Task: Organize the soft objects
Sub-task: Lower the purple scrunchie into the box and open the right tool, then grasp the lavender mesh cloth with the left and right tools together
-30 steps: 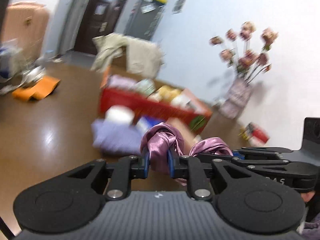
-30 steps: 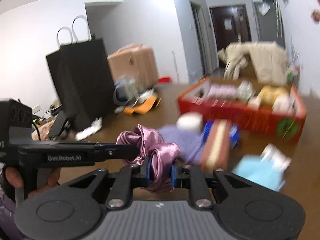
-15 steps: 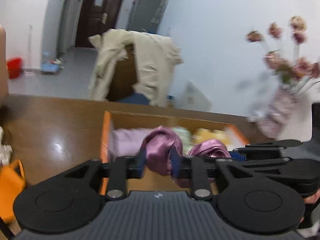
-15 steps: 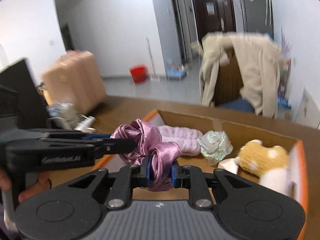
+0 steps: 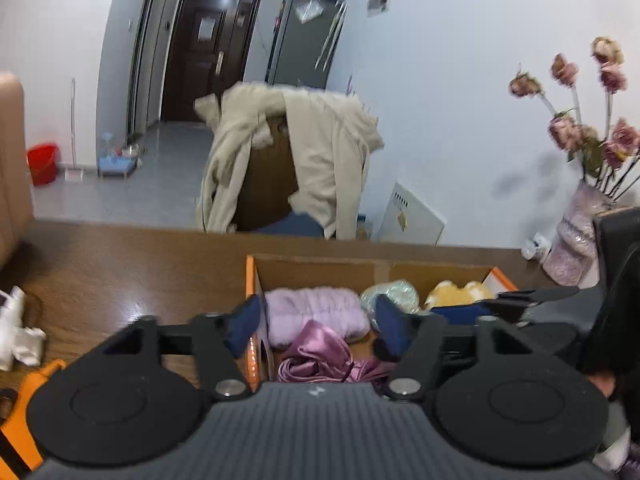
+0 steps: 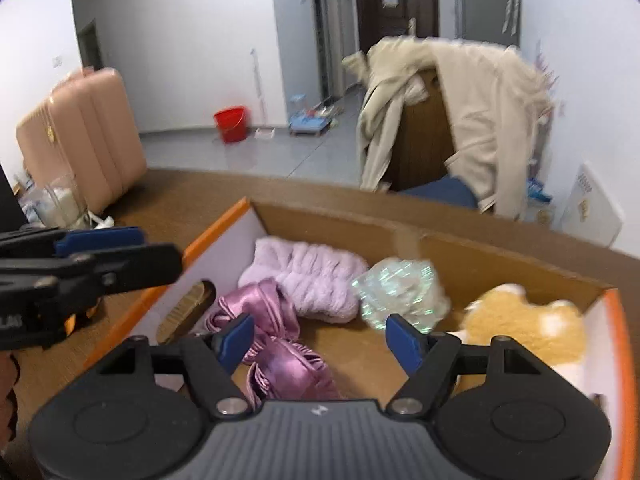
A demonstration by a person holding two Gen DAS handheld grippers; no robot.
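A pink satin scrunchie (image 6: pixel 276 344) lies loose on the floor of the orange-rimmed cardboard box (image 6: pixel 224 224). My right gripper (image 6: pixel 320 340) hovers just over it, jaws opening, blue pads clear of the fabric. My left gripper (image 5: pixel 318 324) is also above the satin scrunchie (image 5: pixel 320 356), jaws opening, touching nothing. In the box (image 5: pixel 250 276) also lie a lilac fluffy piece (image 6: pixel 312 280), an iridescent scrunchie (image 6: pixel 400 292) and a yellow plush toy (image 6: pixel 528 324). Each gripper shows in the other's view: the left gripper (image 6: pixel 160 248), the right gripper (image 5: pixel 480 305).
The box stands on a brown wooden table (image 5: pixel 120 264). A beige coat hangs over a chair (image 5: pixel 312 152) behind the table. A vase of dried flowers (image 5: pixel 576 240) stands at the right. A white object (image 5: pixel 16 332) and an orange item (image 5: pixel 24 412) lie at the left.
Both grippers carried the pink satin scrunchie across the table to above the box, then opened. The scrunchie dropped out of both jaws onto the box floor.
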